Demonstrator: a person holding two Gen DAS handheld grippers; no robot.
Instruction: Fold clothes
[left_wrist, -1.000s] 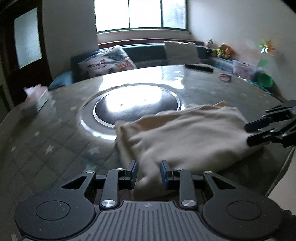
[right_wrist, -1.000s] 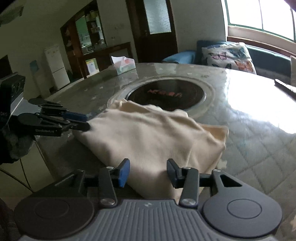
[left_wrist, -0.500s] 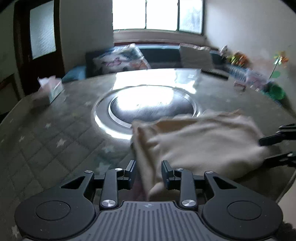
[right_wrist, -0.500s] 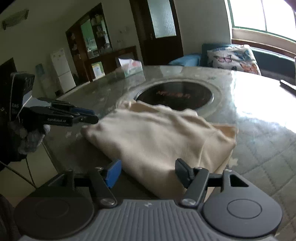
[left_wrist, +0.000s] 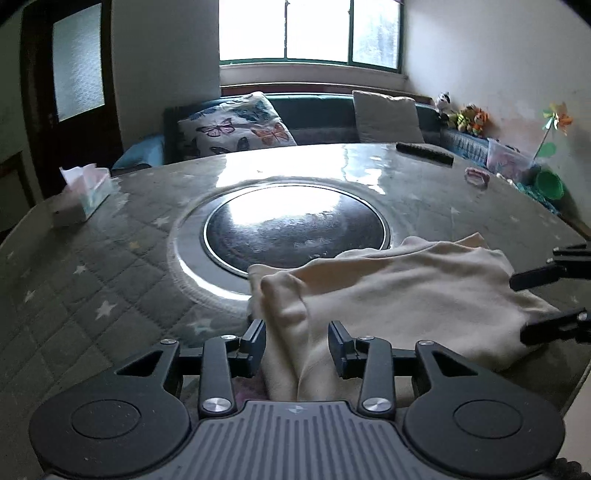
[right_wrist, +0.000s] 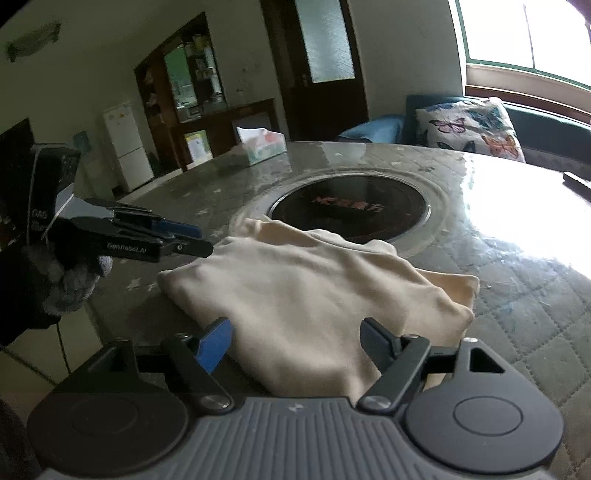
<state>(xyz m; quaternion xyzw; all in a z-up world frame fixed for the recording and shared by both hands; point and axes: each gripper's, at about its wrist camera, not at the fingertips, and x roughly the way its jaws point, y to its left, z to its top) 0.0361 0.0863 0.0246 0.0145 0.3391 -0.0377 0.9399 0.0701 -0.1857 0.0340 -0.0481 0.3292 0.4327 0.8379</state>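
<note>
The cream garment (right_wrist: 310, 291) lies folded in a thick bundle on the round table (left_wrist: 92, 280), on the near side of the dark inset hotplate (left_wrist: 295, 229), with its far edge overlapping the hotplate's metal ring. Its near edge hangs toward the table rim.

Left gripper (left_wrist: 297, 345): jaws parted, a raised fold of cloth standing between them; no pinch is evident, so it reads as released. Right gripper (right_wrist: 295, 341): jaws spread wide on either side of the garment's near edge, holding nothing.

Change noted: against the picture one second back, the right gripper's jaws stand markedly wider, and the left gripper has lifted back from the bundle's corner, seen from the right wrist. The garment's outline is unchanged. Judgement: this fold is laid and both tools have let go; a further fold or smoothing may remain.

Beyond the hotplate sit a tissue box (left_wrist: 86, 192) and a remote control (left_wrist: 424, 153).
</note>
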